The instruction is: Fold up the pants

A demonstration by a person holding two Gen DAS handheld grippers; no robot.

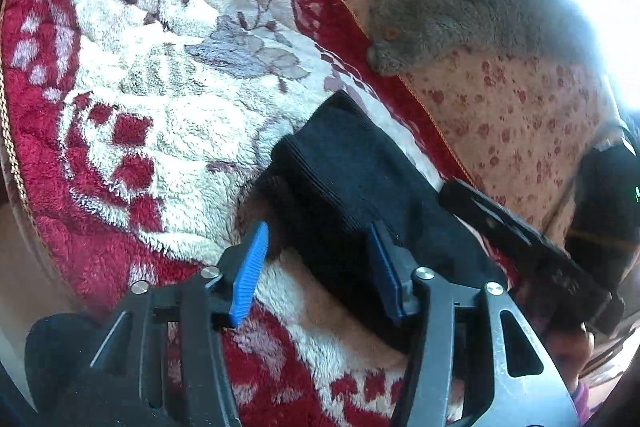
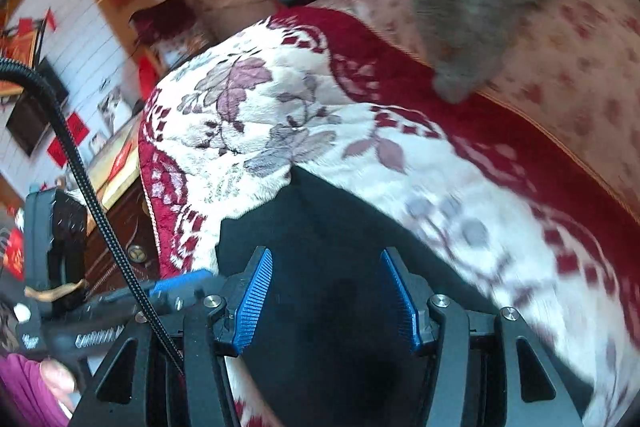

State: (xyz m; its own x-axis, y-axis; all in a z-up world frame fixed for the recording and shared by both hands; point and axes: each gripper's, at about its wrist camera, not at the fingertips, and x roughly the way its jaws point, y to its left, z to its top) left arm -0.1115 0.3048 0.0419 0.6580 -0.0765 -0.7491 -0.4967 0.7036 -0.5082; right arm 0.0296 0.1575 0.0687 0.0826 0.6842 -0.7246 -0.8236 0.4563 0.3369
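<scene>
Surface: plush red-and-cream floral blanket [image 1: 152, 75], with pink flowered bedding [image 1: 500, 115] beyond.
Pants: one black pair [image 1: 340, 179], folded on the blanket.
Left gripper [image 1: 316, 267]: jaws spread over the pants' edge.
Right gripper [image 2: 328, 299]: jaws released above the pants.
Far: one grey garment [image 1: 448, 11]; tiled wall [image 2: 80, 39].

Pants [image 1: 340, 179]: matt black ribbed knit cloth. Blanket [image 1: 152, 99]: plush, fuzzy pile. Fingers [image 1: 250, 275]: ridged blue plastic pads.
</scene>
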